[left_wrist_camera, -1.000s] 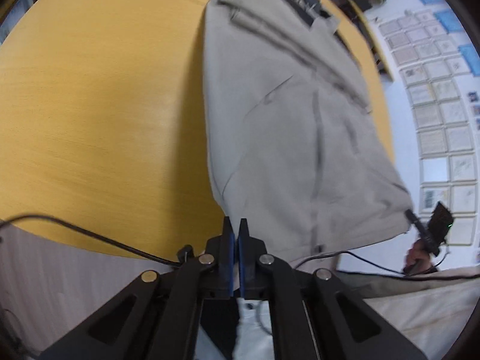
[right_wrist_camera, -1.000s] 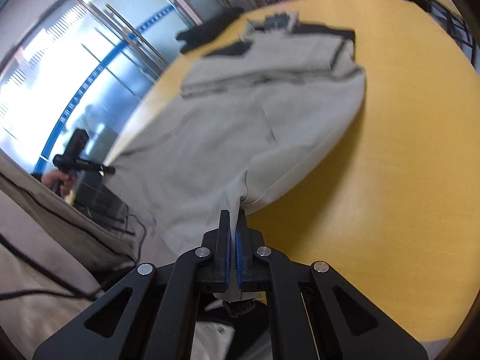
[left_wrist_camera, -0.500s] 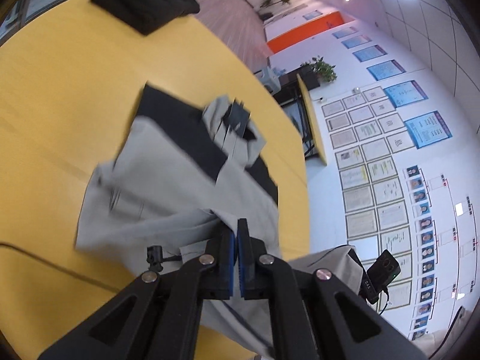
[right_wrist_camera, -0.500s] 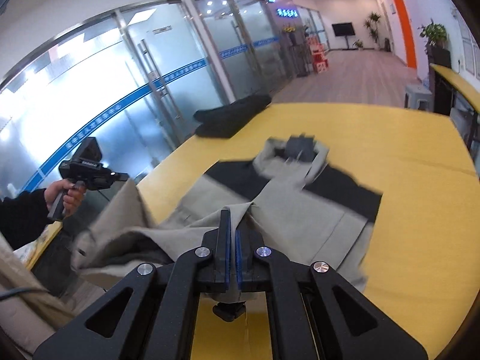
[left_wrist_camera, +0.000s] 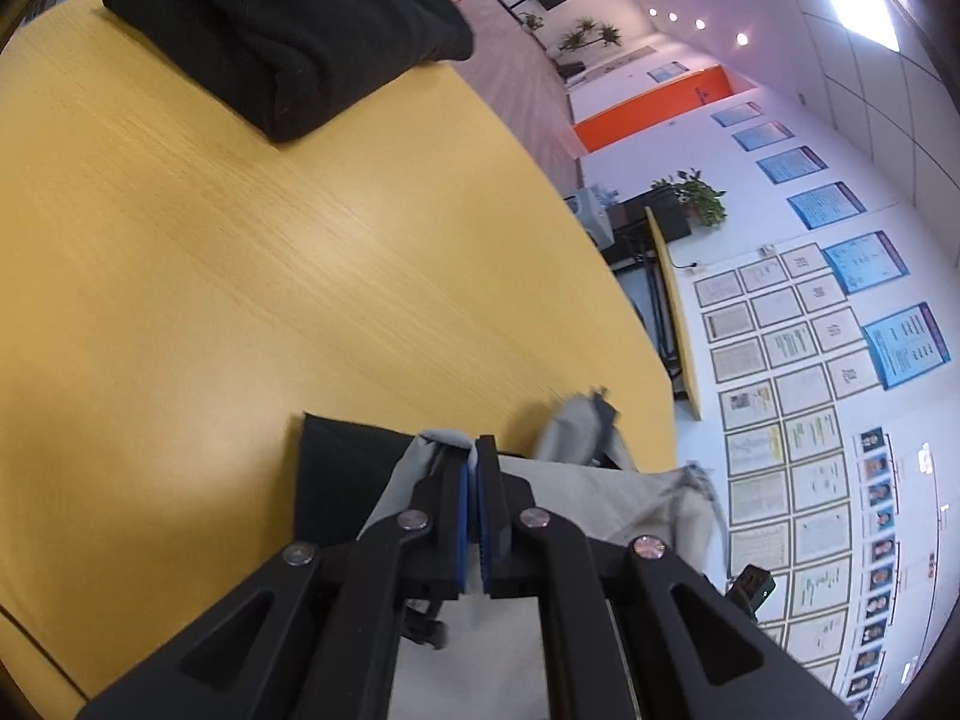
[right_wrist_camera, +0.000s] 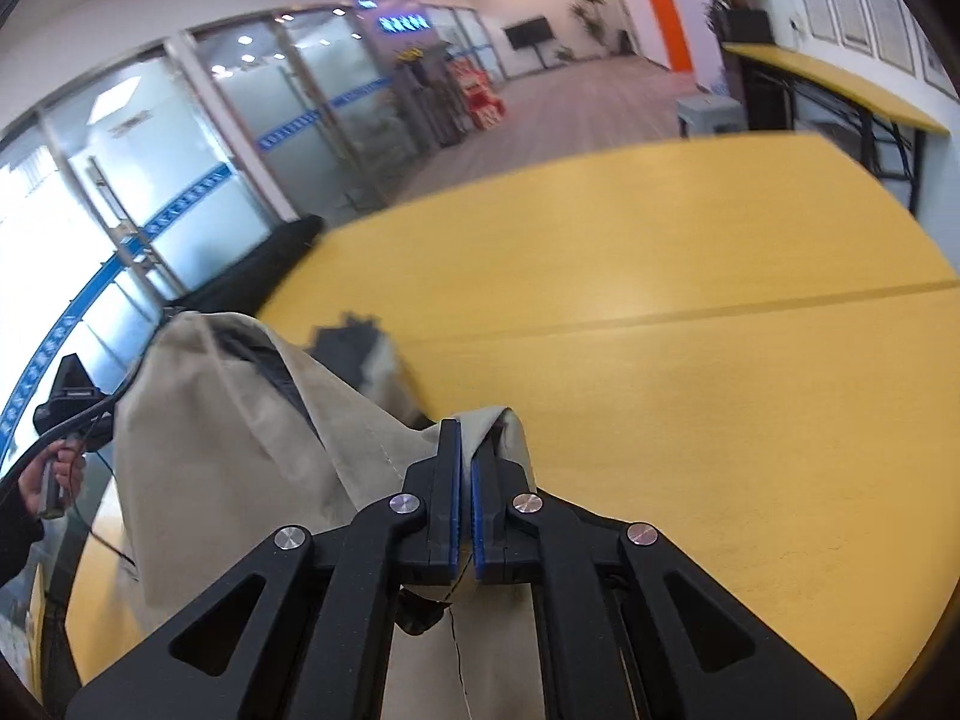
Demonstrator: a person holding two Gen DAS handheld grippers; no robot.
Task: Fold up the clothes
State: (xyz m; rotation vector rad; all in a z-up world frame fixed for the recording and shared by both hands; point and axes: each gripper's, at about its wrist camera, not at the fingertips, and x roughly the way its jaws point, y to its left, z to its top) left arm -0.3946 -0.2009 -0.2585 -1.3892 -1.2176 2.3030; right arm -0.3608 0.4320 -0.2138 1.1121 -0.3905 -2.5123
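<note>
Carrying beige jacket hem across yellow surface, lower centre of frame; left gripper and right gripper both clamped on fabric. Keep level, lay edge square onto collar.

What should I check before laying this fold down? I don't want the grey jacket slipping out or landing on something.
1. Left gripper shut on the grey jacket with black panels: ok.
2. Right gripper shut on the same jacket: ok.
3. Bare yellow wooden table ahead of both grippers: ok.
4. Folded black garment lies at the far edge, apart from the jacket: ok.
5. Folded edges aligned: cannot tell, cloth is bunched.
6. Dangling thin black cable free of the cloth: cannot tell.
</note>
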